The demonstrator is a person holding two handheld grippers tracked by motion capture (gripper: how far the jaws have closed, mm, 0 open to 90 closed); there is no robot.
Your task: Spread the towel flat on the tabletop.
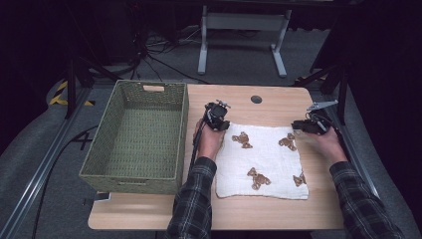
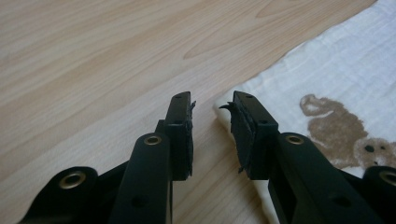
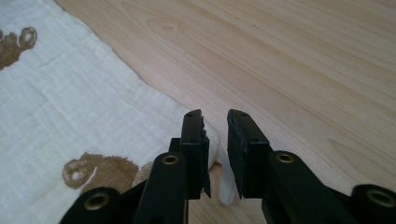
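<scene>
We see the white bear-print cloth (image 1: 263, 159) lying flat on the table (image 1: 149, 211) beside the basket (image 1: 137, 132); left gripper (image 2: 212, 109) and right gripper (image 3: 215, 126), jaws parted, gripping nothing, at its far corners.

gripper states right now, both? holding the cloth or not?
Left gripper: open, a gap between the pads, at the cloth's far-left corner, not gripping it.
Right gripper: open at the far-right corner, cloth edge between the jaws, unpinched.
</scene>
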